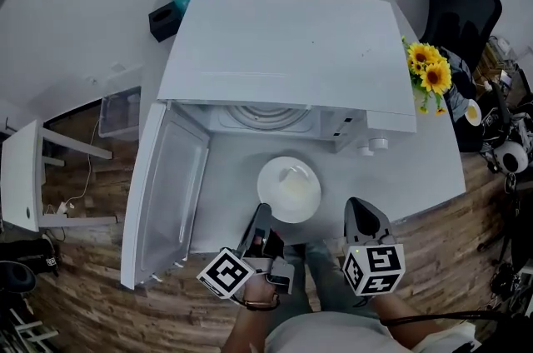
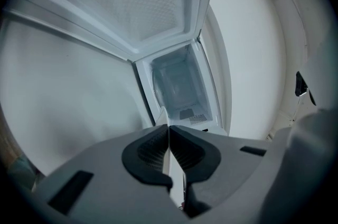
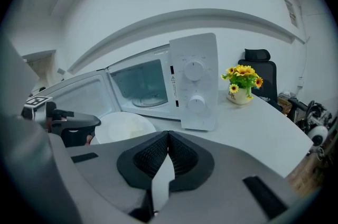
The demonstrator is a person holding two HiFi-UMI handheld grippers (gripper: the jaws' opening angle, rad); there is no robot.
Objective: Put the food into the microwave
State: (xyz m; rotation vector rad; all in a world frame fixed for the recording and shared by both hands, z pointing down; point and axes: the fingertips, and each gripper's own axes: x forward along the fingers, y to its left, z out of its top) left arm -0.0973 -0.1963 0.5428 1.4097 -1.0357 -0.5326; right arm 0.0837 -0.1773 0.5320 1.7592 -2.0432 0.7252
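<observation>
We see the plate [image 1: 289, 189] with pale food on the table [image 1: 425, 168], right in front of the open microwave [image 1: 283, 52]. Our left gripper [image 1: 263, 210] is closed and empty, maybe touching the plate's edge. Our right gripper [image 1: 358, 206], closed and empty too, is near the plate.

White table [image 1: 433, 164], wooden floor [image 1: 83, 293], black office chair [image 1: 462, 2].

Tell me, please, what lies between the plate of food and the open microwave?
Nothing but bare white table lies between the plate and the microwave, which shows most clearly in the head view.
</observation>
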